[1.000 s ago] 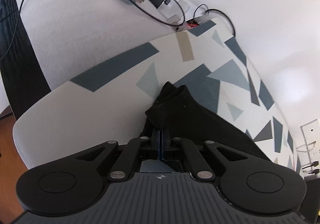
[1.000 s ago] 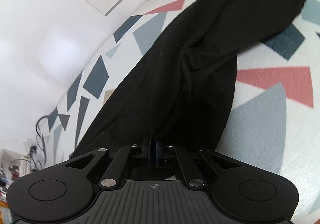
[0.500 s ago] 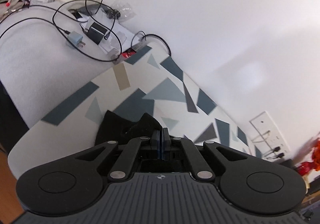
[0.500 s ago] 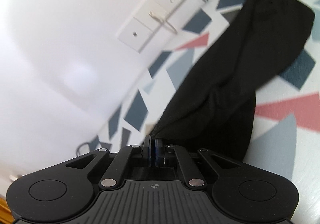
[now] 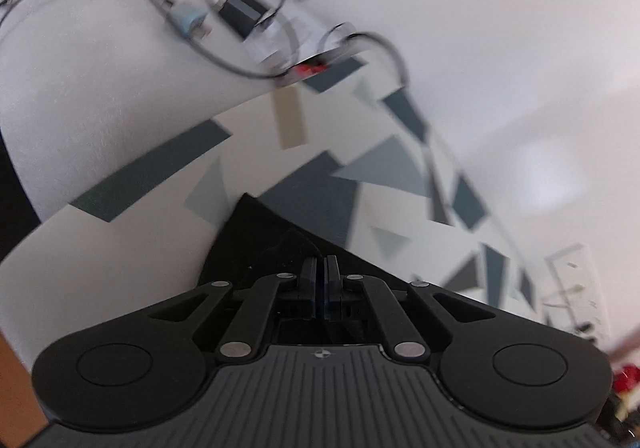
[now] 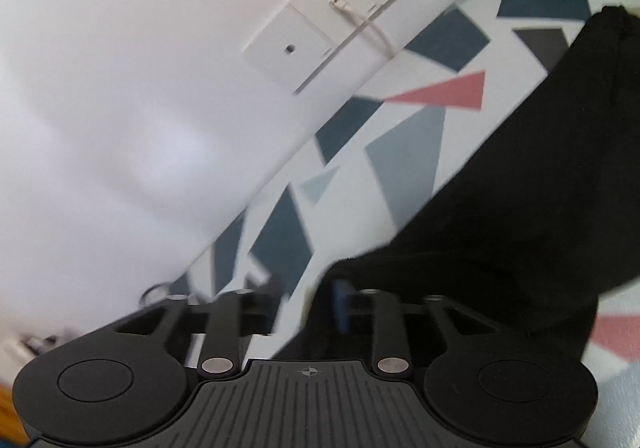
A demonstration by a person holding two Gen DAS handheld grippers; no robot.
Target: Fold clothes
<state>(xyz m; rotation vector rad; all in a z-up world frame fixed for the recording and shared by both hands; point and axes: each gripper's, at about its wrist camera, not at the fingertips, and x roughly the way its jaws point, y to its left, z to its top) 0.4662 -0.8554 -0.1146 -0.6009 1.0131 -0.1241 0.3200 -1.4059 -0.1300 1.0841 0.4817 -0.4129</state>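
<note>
Since the earlier frame, both wrist views have swung: the right gripper [image 6: 308, 300], then pressed together on the black garment [image 6: 500, 216], now has its jaws opening, with patterned cloth showing in the gap and no fabric between the pads. I read this as a release after carrying one end across.

Current state:
1. Left gripper [image 5: 320, 284] is pressed together, pinching a corner of the black garment [image 5: 256, 240], which fans out just ahead of its fingertips.
2. In the right wrist view the garment lies along the right side of the patterned tablecloth [image 6: 400, 152], its near edge just beside the right finger [image 6: 340, 304] and its far end near the wall sockets [image 6: 360, 20].
3. Blur in both views suggests the hands are in motion.

Procedure for the step in hand, as I judge it:
- I keep the left pinch firm until the right end lies flat on the table; releasing both at once risks a crooked fold.
- I draw the right gripper clear without snagging the near edge.
- I then align the held corner with the matching edge before lowering it.
- I stay clear of the cables [image 5: 240, 60] at the table's far end.
</note>
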